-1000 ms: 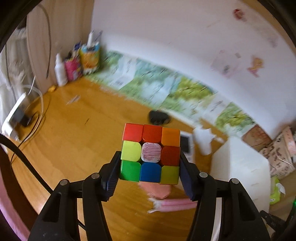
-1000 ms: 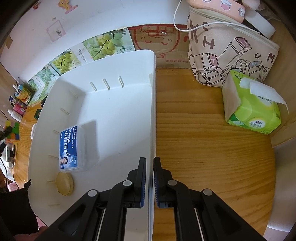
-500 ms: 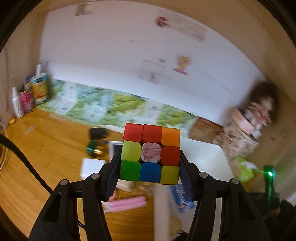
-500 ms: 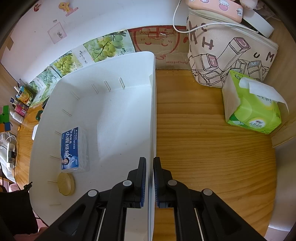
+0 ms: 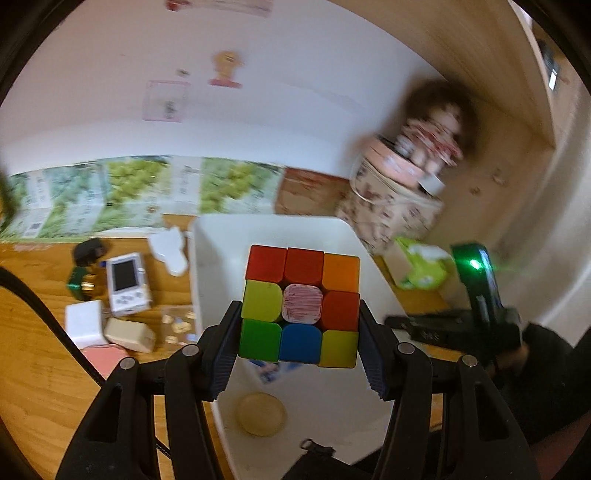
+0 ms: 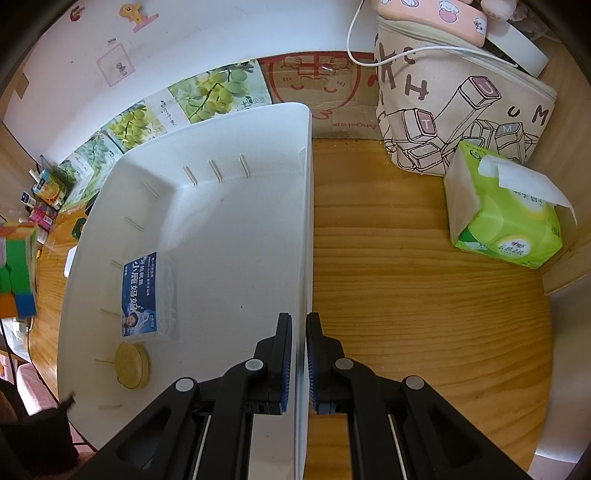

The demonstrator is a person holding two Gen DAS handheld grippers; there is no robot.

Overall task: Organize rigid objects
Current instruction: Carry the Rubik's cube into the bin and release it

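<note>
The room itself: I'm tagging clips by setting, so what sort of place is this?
Probably a home desk or a child's room: a wooden tabletop against a white wall with cartoon stickers, a printed fabric bag, and a green tissue pack.

A green tissue pack lies on the wooden desk, with one white tissue sticking out of its top. Just behind it stands a beige fabric bag printed with keyboard keys, and a pink case lies on top of the bag. A white cable hangs across the bag. Posters of green grapes and a brown cardboard sheet lean against the white wall. Some stickers are on this wall.
</note>
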